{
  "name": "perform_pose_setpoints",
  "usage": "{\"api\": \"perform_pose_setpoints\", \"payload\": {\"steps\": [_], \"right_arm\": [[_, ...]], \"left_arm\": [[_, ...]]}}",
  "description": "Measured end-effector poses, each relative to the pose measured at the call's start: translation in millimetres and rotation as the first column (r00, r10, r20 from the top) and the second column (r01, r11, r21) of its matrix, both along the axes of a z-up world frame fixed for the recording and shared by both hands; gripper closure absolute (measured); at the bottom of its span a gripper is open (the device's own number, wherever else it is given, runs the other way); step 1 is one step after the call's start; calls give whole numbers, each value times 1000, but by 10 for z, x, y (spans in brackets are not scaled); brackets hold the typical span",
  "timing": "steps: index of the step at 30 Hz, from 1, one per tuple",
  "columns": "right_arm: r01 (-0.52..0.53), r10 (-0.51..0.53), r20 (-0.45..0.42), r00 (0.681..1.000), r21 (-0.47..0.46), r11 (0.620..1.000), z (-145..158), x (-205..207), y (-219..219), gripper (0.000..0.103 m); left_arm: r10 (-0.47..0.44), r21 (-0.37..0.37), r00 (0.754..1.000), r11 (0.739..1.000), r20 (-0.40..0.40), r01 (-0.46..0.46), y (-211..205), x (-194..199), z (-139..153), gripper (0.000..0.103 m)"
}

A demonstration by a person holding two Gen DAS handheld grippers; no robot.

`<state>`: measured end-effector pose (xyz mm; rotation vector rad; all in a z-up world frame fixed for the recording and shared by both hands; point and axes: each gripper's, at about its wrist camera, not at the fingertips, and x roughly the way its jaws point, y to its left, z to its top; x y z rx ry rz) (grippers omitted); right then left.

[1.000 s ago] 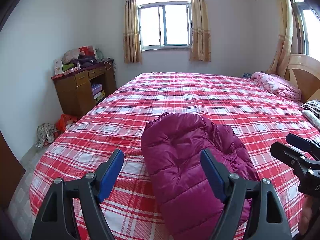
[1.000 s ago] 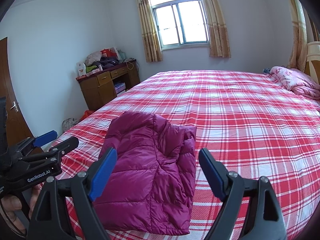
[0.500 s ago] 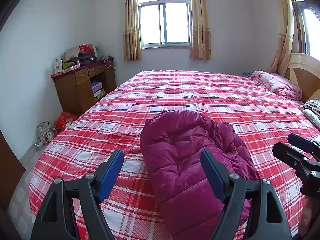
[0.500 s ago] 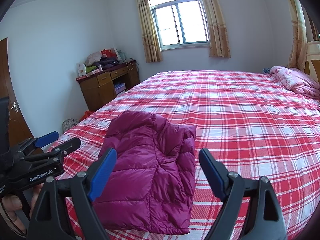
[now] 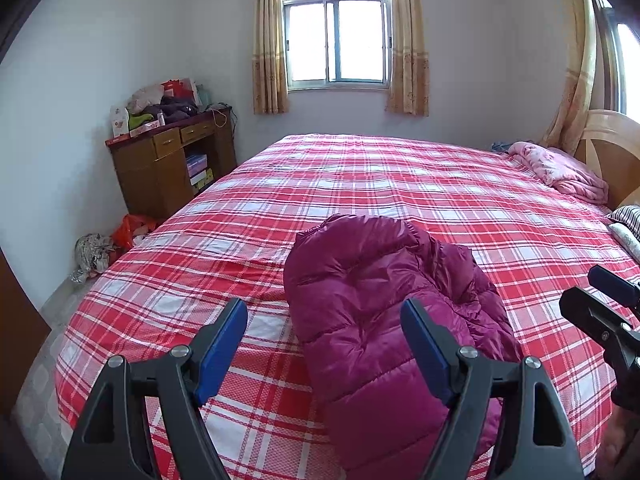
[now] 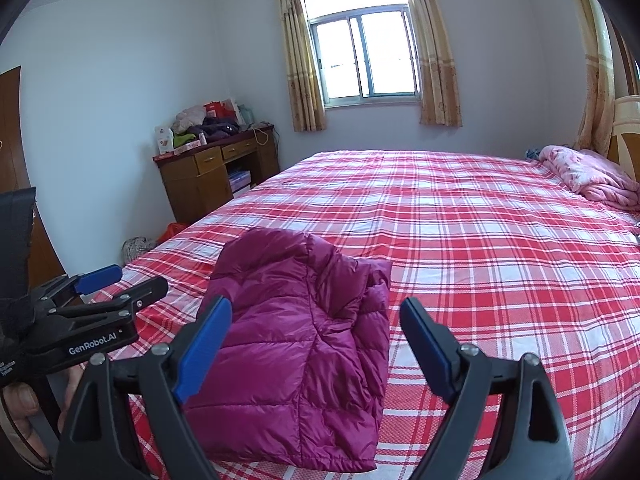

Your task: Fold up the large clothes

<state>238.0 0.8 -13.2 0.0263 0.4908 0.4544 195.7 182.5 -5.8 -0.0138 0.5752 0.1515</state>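
A magenta puffer jacket lies folded into a thick bundle on the red plaid bed, near its front edge. My left gripper hovers open just short of it, with nothing pinched between the blue pads. In the right wrist view the same jacket lies flat ahead of my right gripper. That gripper's jaws are opening, and nothing is held between them. The left gripper shows at the far left, in a person's hand. The right gripper shows at that view's right edge.
A cluttered wooden desk stands against the left wall, with bags on the floor beside it. A pink quilt and a striped pillow lie by the headboard. A curtained window is behind.
The right gripper's jaws have parted slightly wider. Both grippers and the jacket stay where they were.
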Motion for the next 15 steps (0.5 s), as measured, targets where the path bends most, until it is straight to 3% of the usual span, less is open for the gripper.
{"api": "perform_pose_setpoints", "payload": {"steps": [15], "right_arm": [[6, -6, -28, 1000, 1, 1000, -109, 36, -44, 13]], "left_arm": [[0, 19, 1000, 1000, -15, 0, -24, 31, -96, 23]]}}
